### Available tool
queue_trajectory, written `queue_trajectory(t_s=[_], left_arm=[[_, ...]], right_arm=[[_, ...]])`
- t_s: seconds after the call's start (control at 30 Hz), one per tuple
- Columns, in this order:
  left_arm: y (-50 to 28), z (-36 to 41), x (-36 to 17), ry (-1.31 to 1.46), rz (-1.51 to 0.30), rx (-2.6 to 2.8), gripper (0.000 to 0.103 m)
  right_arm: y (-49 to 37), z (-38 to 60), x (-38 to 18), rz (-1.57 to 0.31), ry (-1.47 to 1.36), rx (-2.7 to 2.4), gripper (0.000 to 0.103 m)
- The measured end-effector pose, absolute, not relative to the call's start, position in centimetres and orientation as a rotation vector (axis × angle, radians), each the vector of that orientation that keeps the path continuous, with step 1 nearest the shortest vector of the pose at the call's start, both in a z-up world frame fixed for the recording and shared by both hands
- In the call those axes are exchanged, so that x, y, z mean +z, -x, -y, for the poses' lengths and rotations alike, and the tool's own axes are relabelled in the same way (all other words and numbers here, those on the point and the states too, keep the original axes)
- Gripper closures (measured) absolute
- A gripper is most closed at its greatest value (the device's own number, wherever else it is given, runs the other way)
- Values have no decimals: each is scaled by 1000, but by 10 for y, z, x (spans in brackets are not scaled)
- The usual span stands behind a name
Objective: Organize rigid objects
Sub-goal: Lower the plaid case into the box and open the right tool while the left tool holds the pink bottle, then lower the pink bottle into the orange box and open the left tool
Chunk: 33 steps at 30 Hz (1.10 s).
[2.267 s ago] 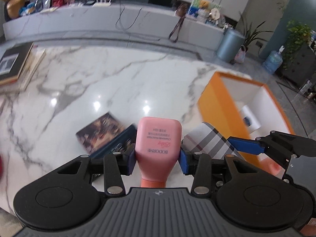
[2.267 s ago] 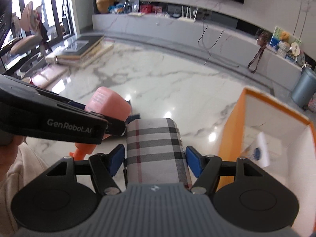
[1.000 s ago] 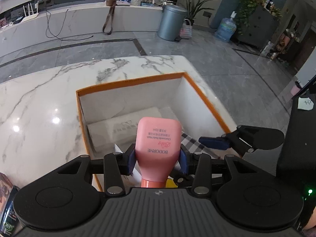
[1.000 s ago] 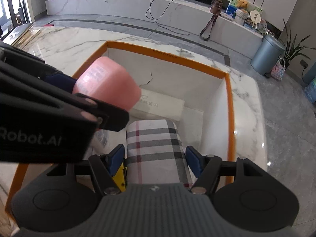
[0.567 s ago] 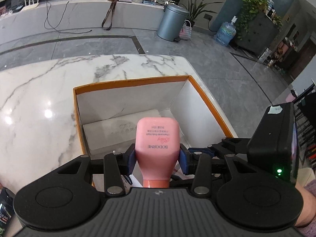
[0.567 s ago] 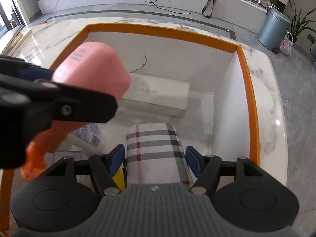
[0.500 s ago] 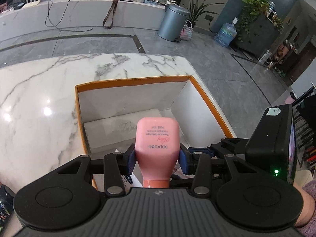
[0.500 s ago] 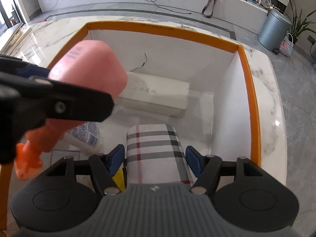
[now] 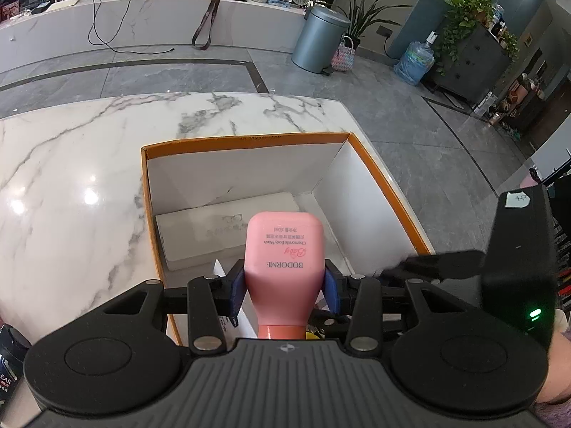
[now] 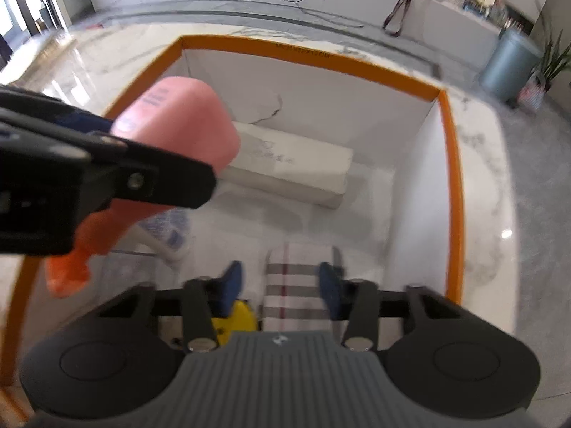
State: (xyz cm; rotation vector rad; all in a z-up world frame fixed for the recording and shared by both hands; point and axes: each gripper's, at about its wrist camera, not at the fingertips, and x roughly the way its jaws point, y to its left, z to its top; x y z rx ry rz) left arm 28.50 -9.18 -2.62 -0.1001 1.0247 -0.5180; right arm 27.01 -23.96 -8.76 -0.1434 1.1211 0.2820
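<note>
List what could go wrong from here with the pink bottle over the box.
The bottle, clamped in the left tongs, hangs above the box; let go from there, it could bounce and knock the plaid case or white carton inside. The floor is crowded, so it may end propped on the small tube.

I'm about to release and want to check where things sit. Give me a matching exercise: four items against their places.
Items:
1. pink bottle
2. plaid case
3. white carton
4. grey bin

Places:
A. on the floor beyond the table
B. along the far wall of the orange-rimmed box
C. clamped in the left gripper
D. inside the box, at its near end

Pairs: 1-C, 2-D, 3-B, 4-A
</note>
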Motion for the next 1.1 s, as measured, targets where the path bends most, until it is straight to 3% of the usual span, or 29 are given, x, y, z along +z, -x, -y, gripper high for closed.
queue_trajectory(t_s=[0.1,0.6,0.73,1.1], left_arm=[[-285,94,-27,99,-1023,-519,54],[-289,106,-28,101,-1034,-493,54],[-288,110,-29,93,-1045,-492,54],[-277,149,-44,-63,-1060,-518,54]], right_arm=[[-268,247,-90,-1156,42,352,80],[-268,244,-108,-1219,103,276,99],[-262,247,-101,-1160,191,214,97],[-222,282,-56,-923,55,159,94]])
